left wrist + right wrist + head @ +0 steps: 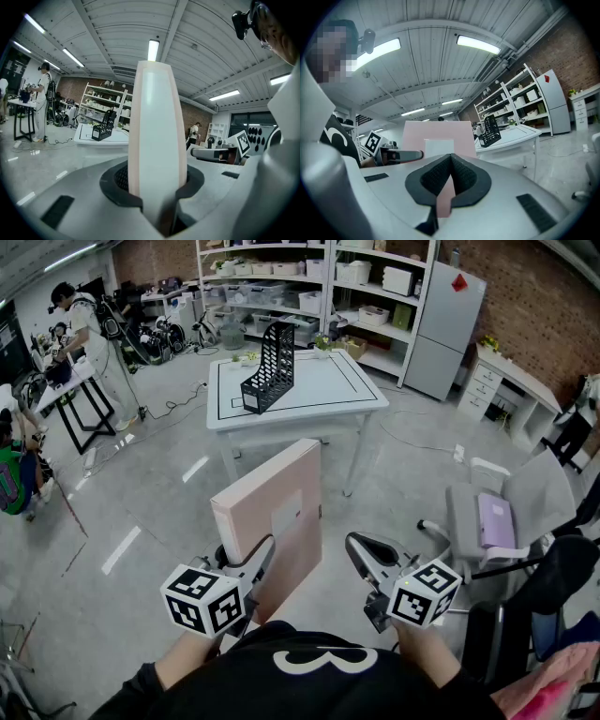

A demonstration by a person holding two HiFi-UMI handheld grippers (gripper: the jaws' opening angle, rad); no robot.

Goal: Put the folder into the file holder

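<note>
A thick pink folder (272, 517) with a white label stands upright in front of me. My left gripper (261, 557) is shut on its lower edge. In the left gripper view its white spine (157, 140) rises between the dark pads (192, 180), which press on it from both sides. My right gripper (364, 557) hovers just right of the folder, apart from it, shut with nothing in it. From the right gripper (451, 161) the folder (436, 138) shows behind the jaws. The black mesh file holder (269, 367) stands on a white table (328, 390) several steps ahead.
A grey office chair (497, 517) carrying a lilac item stands close at my right. Shelving (281, 287) and a grey fridge (445, 329) line the far wall. At the left a person (80, 329) works at a black table, with cables on the floor.
</note>
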